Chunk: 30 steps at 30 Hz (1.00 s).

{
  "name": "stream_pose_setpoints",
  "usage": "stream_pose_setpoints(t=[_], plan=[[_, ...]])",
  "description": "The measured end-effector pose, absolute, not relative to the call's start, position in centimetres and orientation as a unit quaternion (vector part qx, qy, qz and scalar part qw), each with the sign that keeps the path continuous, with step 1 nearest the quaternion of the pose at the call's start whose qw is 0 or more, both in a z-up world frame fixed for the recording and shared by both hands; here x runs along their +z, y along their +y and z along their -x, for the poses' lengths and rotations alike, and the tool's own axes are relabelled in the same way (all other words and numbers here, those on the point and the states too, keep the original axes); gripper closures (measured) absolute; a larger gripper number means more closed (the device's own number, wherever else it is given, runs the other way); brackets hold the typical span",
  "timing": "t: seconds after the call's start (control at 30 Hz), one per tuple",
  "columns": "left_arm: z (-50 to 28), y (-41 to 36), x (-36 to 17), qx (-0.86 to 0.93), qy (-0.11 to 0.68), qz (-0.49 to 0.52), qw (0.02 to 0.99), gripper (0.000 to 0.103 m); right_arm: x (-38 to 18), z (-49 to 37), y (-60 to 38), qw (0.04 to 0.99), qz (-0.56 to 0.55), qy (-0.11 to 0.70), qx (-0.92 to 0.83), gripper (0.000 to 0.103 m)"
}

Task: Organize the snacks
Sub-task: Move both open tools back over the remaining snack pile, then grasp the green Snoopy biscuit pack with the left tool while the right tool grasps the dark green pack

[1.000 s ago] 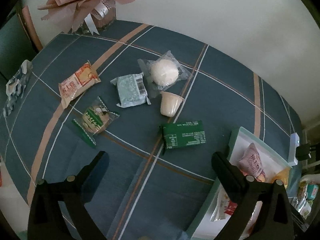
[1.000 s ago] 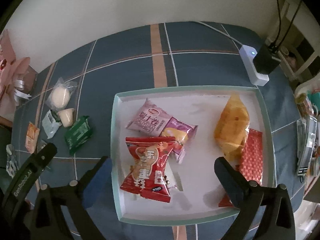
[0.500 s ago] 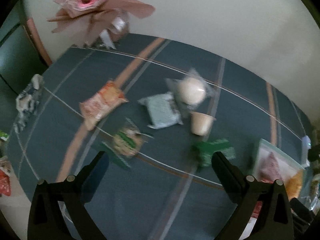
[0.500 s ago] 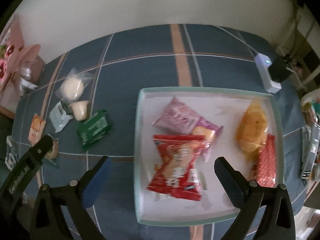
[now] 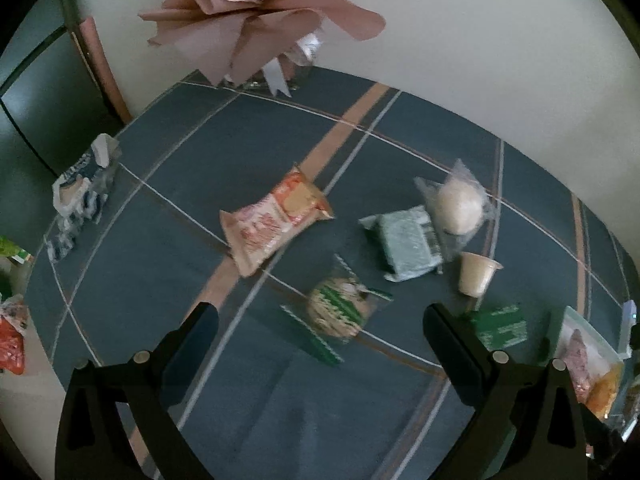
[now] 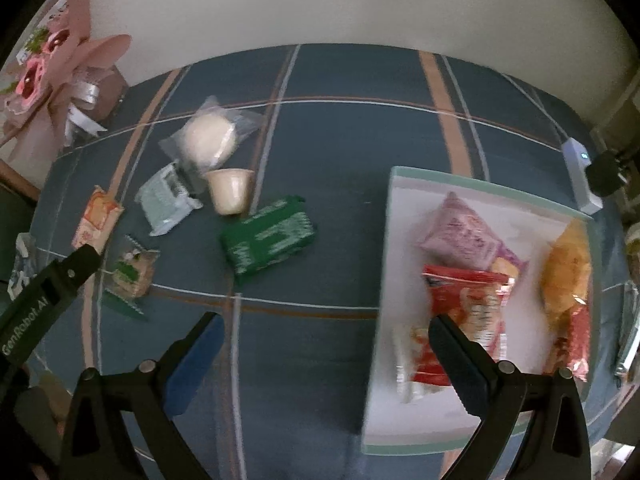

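Surface: blue plaid tablecloth [image 6: 340, 152] against a pale wall.
Change: both views have swung left off the tray [image 6: 472, 446] toward the loose snacks.
Left gripper [image 5: 320, 332]: jaws apart, empty, above the round green-striped packet [image 5: 338, 310].
Right gripper [image 6: 324, 338]: jaws apart, empty, near the dark green packet [image 6: 270, 238].
Meaning: probably the next pick; six snacks remain off the tray.

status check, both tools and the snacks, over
Left tool open, empty, above round green-striped snack. Right tool open, empty, between dark green packet and tray. Six snacks loose on cloth. Nothing blocking.
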State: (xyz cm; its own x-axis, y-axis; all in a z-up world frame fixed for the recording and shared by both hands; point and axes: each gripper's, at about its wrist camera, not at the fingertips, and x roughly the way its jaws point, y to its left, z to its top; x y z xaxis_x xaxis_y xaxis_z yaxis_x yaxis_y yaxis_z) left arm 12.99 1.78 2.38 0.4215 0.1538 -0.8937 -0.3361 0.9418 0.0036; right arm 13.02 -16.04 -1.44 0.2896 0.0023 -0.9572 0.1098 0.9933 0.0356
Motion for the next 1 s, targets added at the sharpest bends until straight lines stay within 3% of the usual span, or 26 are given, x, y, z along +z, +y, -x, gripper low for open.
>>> stream_pose_setpoints(t=[0.67, 1.0], plan=[[-14.6, 4.8, 0.7, 0.104, 0.538, 0.132, 0.826, 0.001, -1.3, -15.7, -16.5, 0.815, -0.094, 0.571, -0.029, 0.0], [-16.1, 4.9, -3.3, 0.092, 0.583, 0.149, 0.793, 0.001, -4.0, -17.2, -14.2, 0.81, -0.063, 0.583, -0.005, 0.0]])
